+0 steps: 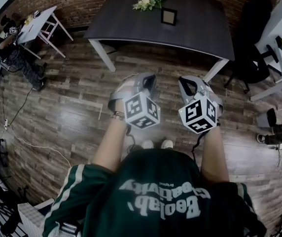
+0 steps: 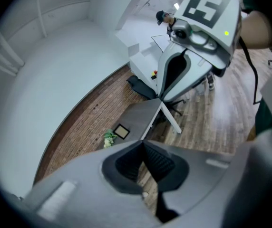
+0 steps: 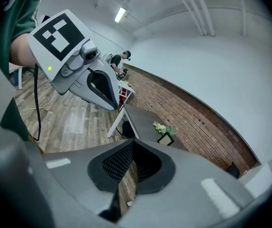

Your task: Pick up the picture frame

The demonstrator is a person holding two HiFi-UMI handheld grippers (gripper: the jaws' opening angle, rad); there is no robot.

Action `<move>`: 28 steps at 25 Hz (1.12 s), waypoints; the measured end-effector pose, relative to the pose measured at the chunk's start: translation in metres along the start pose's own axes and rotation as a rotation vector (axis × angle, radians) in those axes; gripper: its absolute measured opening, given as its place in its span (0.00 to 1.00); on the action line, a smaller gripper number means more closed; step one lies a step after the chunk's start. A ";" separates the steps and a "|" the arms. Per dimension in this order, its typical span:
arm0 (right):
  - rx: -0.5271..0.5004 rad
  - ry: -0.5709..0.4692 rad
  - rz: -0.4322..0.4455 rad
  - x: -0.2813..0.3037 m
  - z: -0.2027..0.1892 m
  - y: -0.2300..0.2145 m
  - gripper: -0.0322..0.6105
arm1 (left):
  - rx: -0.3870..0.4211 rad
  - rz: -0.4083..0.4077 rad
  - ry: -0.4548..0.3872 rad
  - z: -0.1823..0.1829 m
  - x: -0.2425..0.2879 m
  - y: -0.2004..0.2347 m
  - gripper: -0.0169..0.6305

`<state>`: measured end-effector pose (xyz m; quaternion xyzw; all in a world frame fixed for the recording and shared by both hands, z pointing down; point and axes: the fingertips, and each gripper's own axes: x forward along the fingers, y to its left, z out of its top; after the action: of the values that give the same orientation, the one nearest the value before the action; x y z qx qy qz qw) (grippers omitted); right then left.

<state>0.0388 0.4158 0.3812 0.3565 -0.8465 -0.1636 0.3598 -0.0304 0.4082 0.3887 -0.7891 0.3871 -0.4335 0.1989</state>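
At the top of the head view: the picture frame (image 1: 168, 16) stands upright on the dark table (image 1: 200, 31). The flowers (image 1: 148, 1) lie just beside it at its upper left, and a brick wall (image 1: 77, 6) runs behind.
Head view, centre: the left gripper (image 1: 149, 79) and the right gripper (image 1: 183, 81) hang side by side over the wood floor (image 1: 67, 112). Both aim toward the table and are well apart from the frame.
Head view, edges: a white side table (image 1: 41, 23) with a seated person (image 1: 5, 41) is at upper left, and a black office chair (image 1: 252, 53) is at right.
Head view, bottom: the wearer's green jacket (image 1: 160, 201) fills the lower frame.
Left gripper view, lower centre: the left gripper's jaws are drawn together, tips meeting, with nothing between them.
Left gripper view, left of centre: the frame shows small on the table just above the jaw tips, with the flowers at its lower left.
Left gripper view, upper right: the right gripper is seen from the side, its jaws closed to a point.
Right gripper view, lower centre: the right gripper's jaws are pressed together and empty.
Right gripper view, right of centre: the frame sits on the table below the flowers, in front of the brick wall.
Right gripper view, upper left: the left gripper is seen from the side, its jaws together.
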 end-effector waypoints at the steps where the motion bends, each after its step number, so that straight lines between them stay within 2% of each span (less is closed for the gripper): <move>1: 0.000 -0.001 -0.001 0.000 0.001 0.000 0.06 | 0.000 0.001 0.000 -0.001 0.000 0.001 0.03; 13: 0.009 0.012 -0.023 0.007 0.015 0.002 0.06 | 0.016 0.007 -0.023 -0.009 -0.006 0.016 0.03; 28: 0.032 0.038 -0.063 0.017 0.030 0.031 0.06 | 0.054 -0.011 -0.064 -0.036 -0.016 0.020 0.03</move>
<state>-0.0063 0.4259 0.3851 0.3917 -0.8305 -0.1545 0.3646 -0.0748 0.4091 0.3870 -0.7990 0.3642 -0.4196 0.2299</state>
